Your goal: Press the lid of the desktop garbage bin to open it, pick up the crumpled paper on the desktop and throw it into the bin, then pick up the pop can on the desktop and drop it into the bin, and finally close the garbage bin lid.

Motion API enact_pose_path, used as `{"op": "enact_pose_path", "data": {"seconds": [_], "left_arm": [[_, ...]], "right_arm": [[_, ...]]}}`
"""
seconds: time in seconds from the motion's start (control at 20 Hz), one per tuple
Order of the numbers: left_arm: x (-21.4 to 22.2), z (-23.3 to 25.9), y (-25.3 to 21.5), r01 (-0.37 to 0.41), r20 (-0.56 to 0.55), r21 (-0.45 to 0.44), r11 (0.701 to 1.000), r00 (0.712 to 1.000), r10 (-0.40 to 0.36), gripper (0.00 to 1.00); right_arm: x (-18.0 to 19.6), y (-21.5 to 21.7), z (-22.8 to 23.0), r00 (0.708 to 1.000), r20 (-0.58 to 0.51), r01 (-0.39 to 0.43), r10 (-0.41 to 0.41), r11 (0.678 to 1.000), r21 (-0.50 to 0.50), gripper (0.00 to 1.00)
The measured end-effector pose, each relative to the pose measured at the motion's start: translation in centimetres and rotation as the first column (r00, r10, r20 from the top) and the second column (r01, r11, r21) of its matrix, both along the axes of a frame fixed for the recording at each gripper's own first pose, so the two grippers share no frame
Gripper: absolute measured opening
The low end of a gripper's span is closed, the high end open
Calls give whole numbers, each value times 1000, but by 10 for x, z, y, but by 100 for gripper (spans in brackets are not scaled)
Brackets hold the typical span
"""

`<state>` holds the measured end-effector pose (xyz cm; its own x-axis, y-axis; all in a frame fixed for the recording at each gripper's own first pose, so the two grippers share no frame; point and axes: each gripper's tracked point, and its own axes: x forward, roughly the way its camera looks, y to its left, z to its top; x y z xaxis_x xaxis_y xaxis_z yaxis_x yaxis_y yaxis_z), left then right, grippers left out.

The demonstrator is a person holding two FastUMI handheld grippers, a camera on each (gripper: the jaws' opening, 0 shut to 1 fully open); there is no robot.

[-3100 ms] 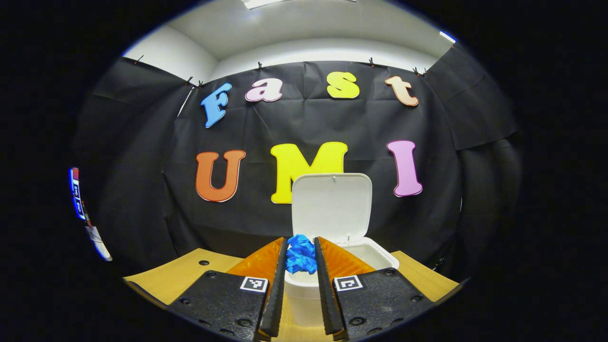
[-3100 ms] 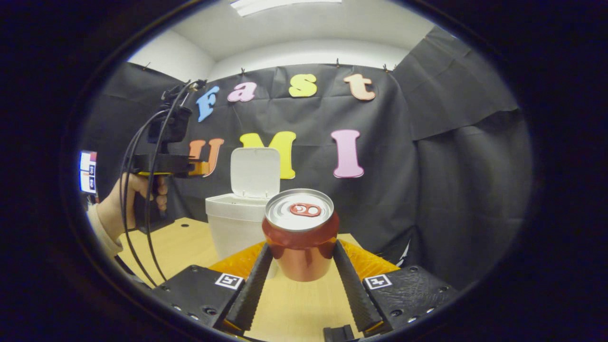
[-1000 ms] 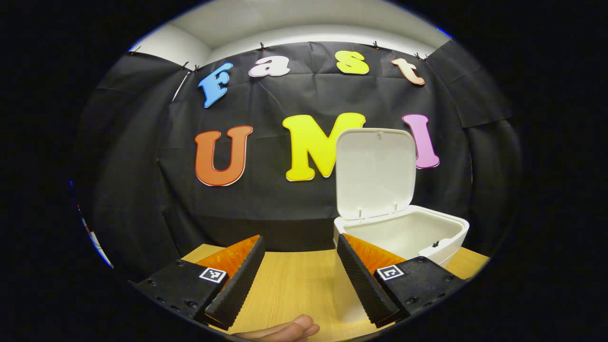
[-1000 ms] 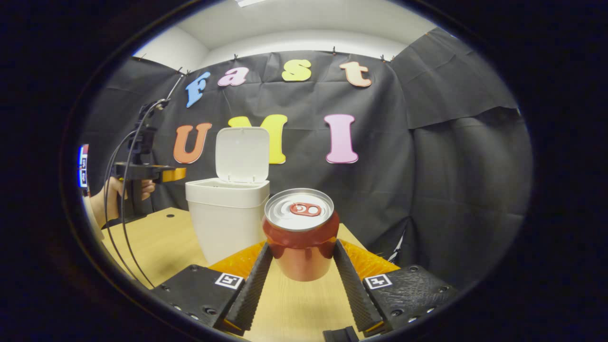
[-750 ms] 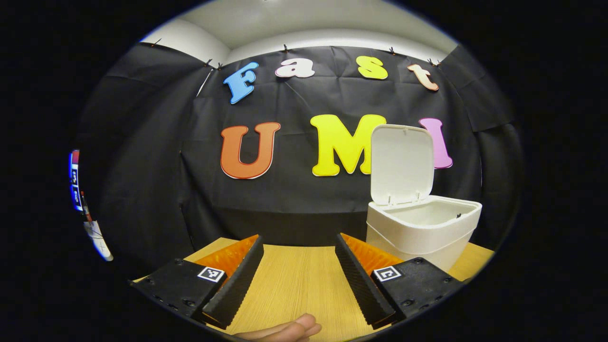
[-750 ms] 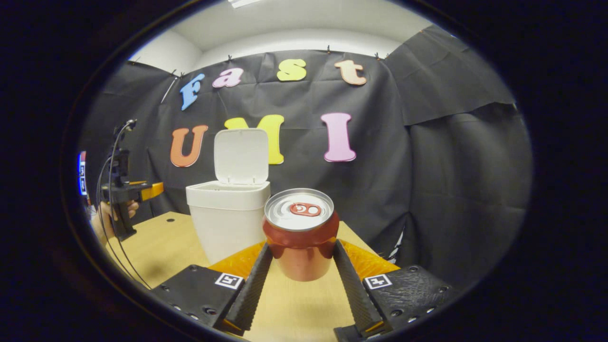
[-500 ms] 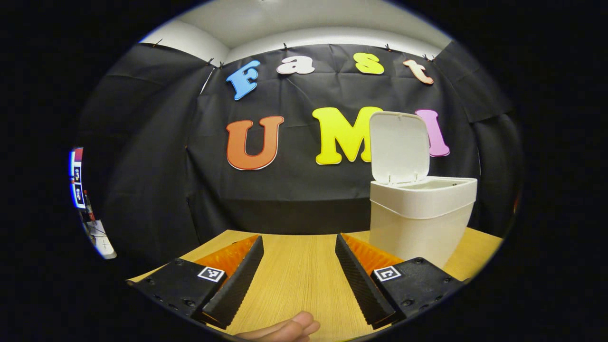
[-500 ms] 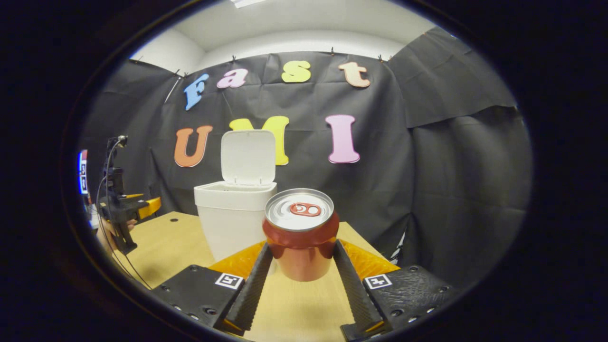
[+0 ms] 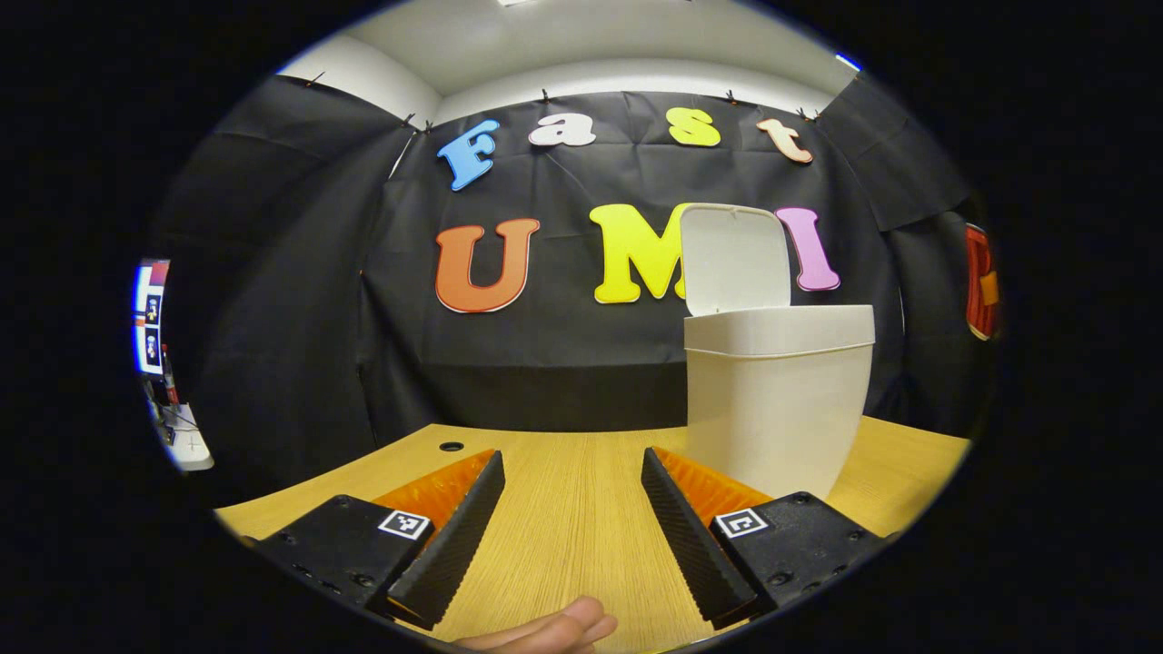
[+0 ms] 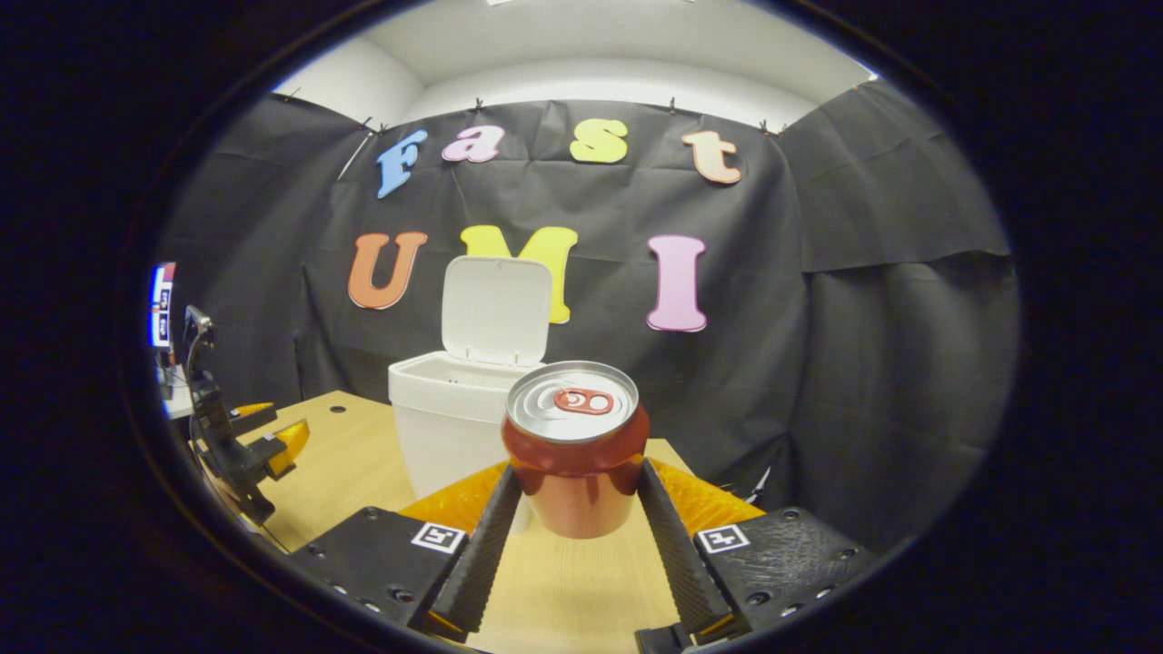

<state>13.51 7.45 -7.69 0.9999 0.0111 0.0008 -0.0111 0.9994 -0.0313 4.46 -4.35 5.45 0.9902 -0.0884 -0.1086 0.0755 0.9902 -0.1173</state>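
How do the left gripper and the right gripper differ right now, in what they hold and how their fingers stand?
The right gripper has both fingers pressed on the red pop can, held upright; the left gripper holds nothing, its fingers spread wide. The right gripper's can sits lifted, just in front of the bin; the left gripper sits low over the wooden desktop, with the bin off to its right. Both face the open lid.

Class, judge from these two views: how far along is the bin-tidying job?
Done: the bin lid stands open, and the left tool is open and empty. In hand: the right tool grips the can, short of the bin. Left: drop the can in, close the lid.
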Motion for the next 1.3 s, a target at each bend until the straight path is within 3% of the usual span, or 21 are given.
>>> {"op": "enact_pose_path", "data": {"seconds": [0.1, 0.35, 0.5, 0.8, 1.1, 1.3], "left_arm": [[-2, -12, 4, -18, -35, -15, 1000, 999, 17, 97], [-12, -18, 24, -79, -41, 40, 996, 996, 81, 98], [-21, -16, 18, -53, -32, 9, 999, 998, 54, 97], [-29, -14, 10, -34, -19, 13, 999, 999, 34, 98], [-28, -26, 6, -12, -60, 5, 1000, 998, 13, 98], [-28, -27, 9, -26, -60, 26, 999, 998, 27, 97]], "right_arm": [[7, 9, 17, 1000, -4, 7, -7, 1000, 5, 79], [31, 58, 64, 997, -20, -78, 78, 997, 9, 77], [56, 73, 97, 998, 28, -65, 65, 998, 2, 78], [118, 102, 132, 999, 17, -48, 47, 999, 9, 77], [178, 118, 140, 999, 32, -4, 4, 1000, 24, 78], [212, 122, 113, 999, -35, 32, -30, 997, 68, 77]]}}
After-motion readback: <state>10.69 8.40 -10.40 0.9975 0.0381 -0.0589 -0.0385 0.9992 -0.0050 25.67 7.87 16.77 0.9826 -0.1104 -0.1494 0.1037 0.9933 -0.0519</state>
